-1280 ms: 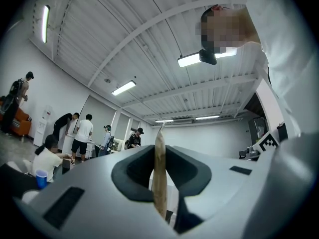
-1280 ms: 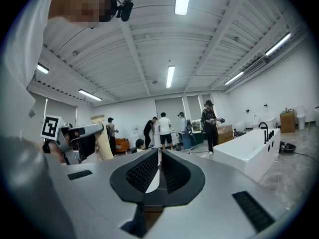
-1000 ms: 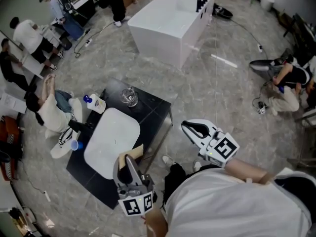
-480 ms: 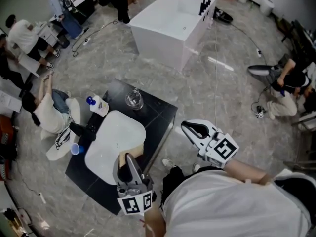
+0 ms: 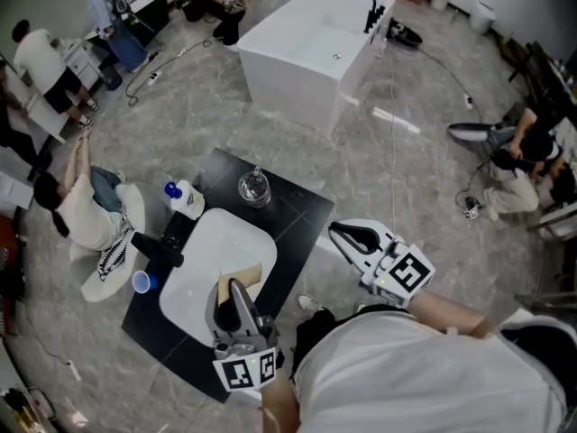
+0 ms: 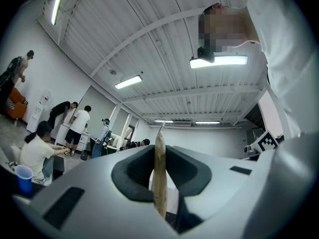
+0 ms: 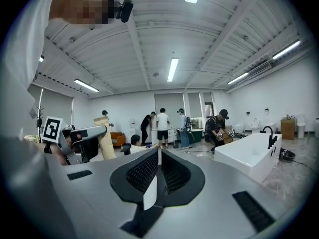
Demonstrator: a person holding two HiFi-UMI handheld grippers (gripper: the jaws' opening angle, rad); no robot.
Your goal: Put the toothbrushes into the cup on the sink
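Since a second ago the black counter [image 5: 293,207] and its white sink [image 5: 212,246] have drifted right and nearer in the head view, so the basin's near edge now lies just beyond the left tool [image 5: 233,292]. Both tools keep their places in the picture.

The left tool is clamped on a flat brown paper packet [image 5: 243,276]. In the left gripper view the packet stands on edge between the two pads and sticks out past their tips. What the packet holds cannot be told.

To its right, off the counter and over the marble floor [image 5: 397,170], the right tool [image 5: 337,231] has its jaws brought together. The right gripper view shows the pad tips meeting, with a thin pale strip low between them that cannot be identified.

A black faucet [image 5: 155,248] stands at the sink's left side. Past the basin, on the counter's far part, stands the glass cup [image 5: 254,188], upright and apart from both tools. Left of it a white bottle with a blue cap [image 5: 186,199] lies at the counter's edge. A blue cup [image 5: 141,281] sits on the floor by the counter's left side, near a seated person [image 5: 77,216].

Farther off stands a white bathtub [image 5: 306,48] with a black tap, and more people work along the walls.
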